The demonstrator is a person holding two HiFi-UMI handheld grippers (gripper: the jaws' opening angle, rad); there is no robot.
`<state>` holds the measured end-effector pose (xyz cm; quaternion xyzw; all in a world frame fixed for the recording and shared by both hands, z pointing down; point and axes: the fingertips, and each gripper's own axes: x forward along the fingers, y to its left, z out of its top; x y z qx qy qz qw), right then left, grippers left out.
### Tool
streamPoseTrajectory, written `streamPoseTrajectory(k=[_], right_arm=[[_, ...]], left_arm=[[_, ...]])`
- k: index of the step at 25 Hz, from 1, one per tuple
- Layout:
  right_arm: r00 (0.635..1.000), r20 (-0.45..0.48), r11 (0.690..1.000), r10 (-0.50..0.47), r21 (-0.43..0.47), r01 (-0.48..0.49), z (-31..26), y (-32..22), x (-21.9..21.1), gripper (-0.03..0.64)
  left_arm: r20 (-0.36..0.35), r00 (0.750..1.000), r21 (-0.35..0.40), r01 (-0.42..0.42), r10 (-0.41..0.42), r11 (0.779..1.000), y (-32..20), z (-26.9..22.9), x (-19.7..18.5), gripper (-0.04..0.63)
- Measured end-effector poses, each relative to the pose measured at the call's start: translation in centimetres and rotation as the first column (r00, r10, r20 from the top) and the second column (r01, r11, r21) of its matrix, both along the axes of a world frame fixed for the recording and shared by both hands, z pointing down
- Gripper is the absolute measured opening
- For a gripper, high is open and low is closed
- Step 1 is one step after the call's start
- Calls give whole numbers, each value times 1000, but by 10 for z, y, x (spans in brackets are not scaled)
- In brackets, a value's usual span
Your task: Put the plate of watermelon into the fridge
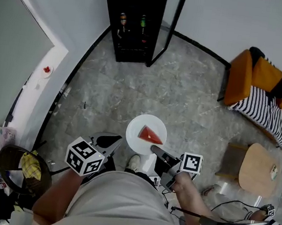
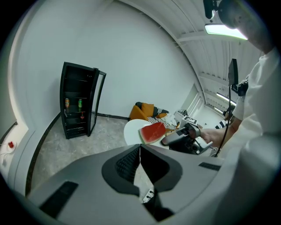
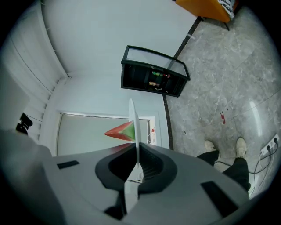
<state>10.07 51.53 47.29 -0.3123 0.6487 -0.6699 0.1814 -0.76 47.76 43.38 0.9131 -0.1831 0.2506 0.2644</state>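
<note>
A white plate with a red wedge of watermelon hangs level above the floor in front of me. My right gripper is shut on its near rim; in the right gripper view the plate stands edge-on between the jaws, the watermelon to its left. My left gripper is beside the plate's left edge, shut and empty, its tips meeting. From there the plate, the watermelon and the right gripper show ahead. The black fridge stands far ahead, its glass door swung open.
Two bottles stand on a fridge shelf. An orange chair with striped cloth is at the right, a wooden stool nearer. A dark bin sits at my left by a white ledge. Cables lie by my feet.
</note>
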Motion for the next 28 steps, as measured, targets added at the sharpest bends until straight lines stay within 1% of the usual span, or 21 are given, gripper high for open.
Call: streamPoseTrajectory(k=[5, 8, 11, 15, 18, 20, 23, 28], right_arm=[[1000, -14, 1000, 17, 3, -17, 6, -53, -7, 23], [999, -24, 999, 38, 2, -38, 10, -94, -11, 23], [997, -39, 997, 71, -18, -72, 12, -141, -15, 23], [993, -59, 995, 99, -23, -101, 11, -215, -27, 23], [991, -53, 992, 125, -20, -126, 12, -272, -43, 23], [989, -50, 989, 142, -28, -143, 13, -304, -52, 23], [987, -51, 987, 155, -27, -157, 15, -352, -62, 23], [987, -58, 987, 149, -47, -152, 23, -423, -68, 23]], left_arm=[[-2, 1000, -4, -29, 29, 1000, -45, 8, -3, 12], [-16, 998, -6, -61, 61, 998, -86, 15, -4, 12], [-27, 994, -5, -106, 106, 994, -136, 14, -2, 12], [-32, 982, 5, -185, 185, 983, -199, 2, -4, 12], [-17, 967, 14, -253, 254, 967, -240, -3, -14, 12], [-9, 959, 24, -284, 284, 959, -262, -5, -22, 12], [-8, 957, 34, -290, 290, 957, -297, -7, -33, 12], [-21, 963, 5, -270, 270, 963, -342, -5, -42, 12]])
